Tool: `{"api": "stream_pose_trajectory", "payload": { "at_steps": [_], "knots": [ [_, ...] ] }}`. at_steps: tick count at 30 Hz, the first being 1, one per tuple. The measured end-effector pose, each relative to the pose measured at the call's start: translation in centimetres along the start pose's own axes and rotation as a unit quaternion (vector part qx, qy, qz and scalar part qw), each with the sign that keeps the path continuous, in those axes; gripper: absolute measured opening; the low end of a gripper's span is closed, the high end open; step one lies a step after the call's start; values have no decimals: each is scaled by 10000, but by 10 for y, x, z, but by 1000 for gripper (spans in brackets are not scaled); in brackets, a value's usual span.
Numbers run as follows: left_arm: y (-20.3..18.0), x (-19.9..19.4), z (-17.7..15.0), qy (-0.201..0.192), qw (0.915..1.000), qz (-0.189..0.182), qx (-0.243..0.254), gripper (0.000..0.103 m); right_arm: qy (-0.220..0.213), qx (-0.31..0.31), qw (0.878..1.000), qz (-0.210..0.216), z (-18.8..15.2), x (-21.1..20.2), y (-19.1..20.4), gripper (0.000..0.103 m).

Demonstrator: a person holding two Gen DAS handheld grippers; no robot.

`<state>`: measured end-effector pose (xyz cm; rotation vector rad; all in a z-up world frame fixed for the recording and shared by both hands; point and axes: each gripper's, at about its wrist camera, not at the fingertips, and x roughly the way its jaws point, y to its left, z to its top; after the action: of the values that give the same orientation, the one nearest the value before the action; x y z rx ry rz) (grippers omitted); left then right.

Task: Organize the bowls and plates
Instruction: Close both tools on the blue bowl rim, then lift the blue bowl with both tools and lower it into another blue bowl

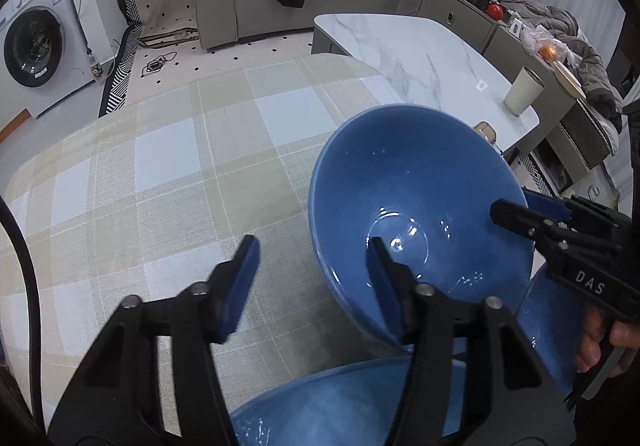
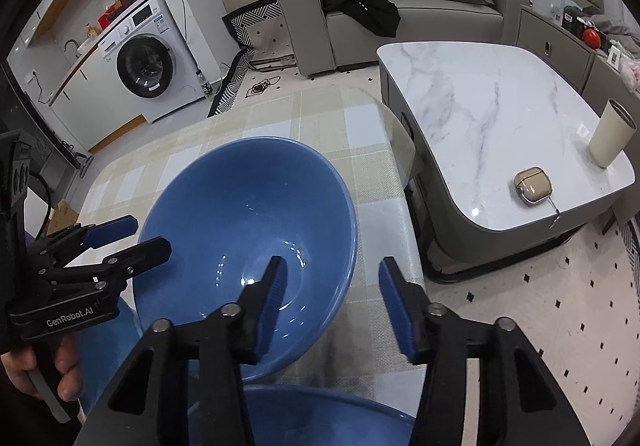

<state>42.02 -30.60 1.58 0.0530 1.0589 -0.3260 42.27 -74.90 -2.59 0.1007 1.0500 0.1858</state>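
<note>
A deep blue bowl point(image 1: 420, 182) point(image 2: 248, 198) is on the checked tablecloth point(image 1: 160, 166). My left gripper point(image 1: 312, 242) straddles its left rim, one finger inside the bowl and one outside, with a gap to the wall. My right gripper point(image 2: 331, 261) straddles the opposite rim the same way, its pads clear of the wall. Each gripper shows in the other's view: the right gripper point(image 1: 516, 204) and the left gripper point(image 2: 151, 234). A blue plate point(image 1: 340, 406) point(image 2: 320, 418) lies near me, partly behind the fingers. Another blue dish point(image 1: 552, 326) point(image 2: 104, 346) peeks out beside the bowl.
A marble coffee table point(image 2: 500, 106) stands close to the right, bearing a cream cup point(image 2: 610, 136) and a small earbud case point(image 2: 532, 186). Beyond are a grey sofa point(image 2: 400, 26) with clothes and a washing machine point(image 2: 148, 62). A hand point(image 2: 24, 370) holds the left gripper's handle.
</note>
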Motion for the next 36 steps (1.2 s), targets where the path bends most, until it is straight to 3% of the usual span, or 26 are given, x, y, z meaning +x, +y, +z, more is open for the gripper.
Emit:
{"api": "stream_pose_trajectory", "payload": {
  "at_steps": [4,7,18,36],
  "knots": [
    [-2,6,-2,71,9999,-111,57,24,-58,-40,10000,-40,-1,-1,1,22],
    [-6,7,-3,58,9997,-228,85,16,-105,-76,9999,-83,-1,-1,2,19],
    [-8,-8,-1,-157,9996,-217,104,16,-235,-81,9996,-107,-1,-9,3,18],
    [-25,-78,-3,-695,9971,-268,147,17,-821,-124,9964,-145,-2,-63,16,18]
  ]
}}
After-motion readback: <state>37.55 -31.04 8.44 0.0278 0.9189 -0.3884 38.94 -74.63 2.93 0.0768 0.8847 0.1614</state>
